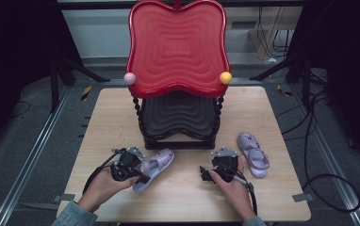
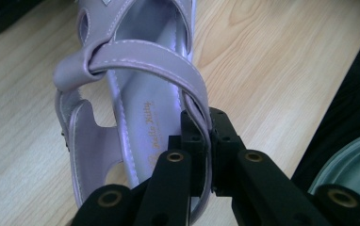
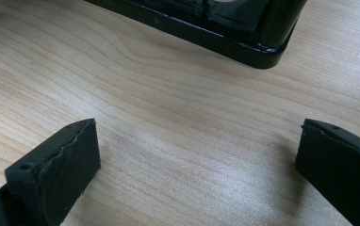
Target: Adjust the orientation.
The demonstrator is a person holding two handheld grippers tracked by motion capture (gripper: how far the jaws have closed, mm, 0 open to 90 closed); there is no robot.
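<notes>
Your left hand-held gripper (image 2: 201, 155) is clamped on the heel strap of one sandal (image 2: 135, 94), low at the bench (image 1: 263, 117). Your right hand-held gripper (image 3: 197, 165) hangs wide apart, empty. The second sandal (image 1: 253, 153) lies untouched; both probably belong on the rack (image 1: 178, 117).

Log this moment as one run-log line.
left hand-held gripper: shut on sandal heel strap | right hand-held gripper: open over table | second sandal: beside rack
</notes>
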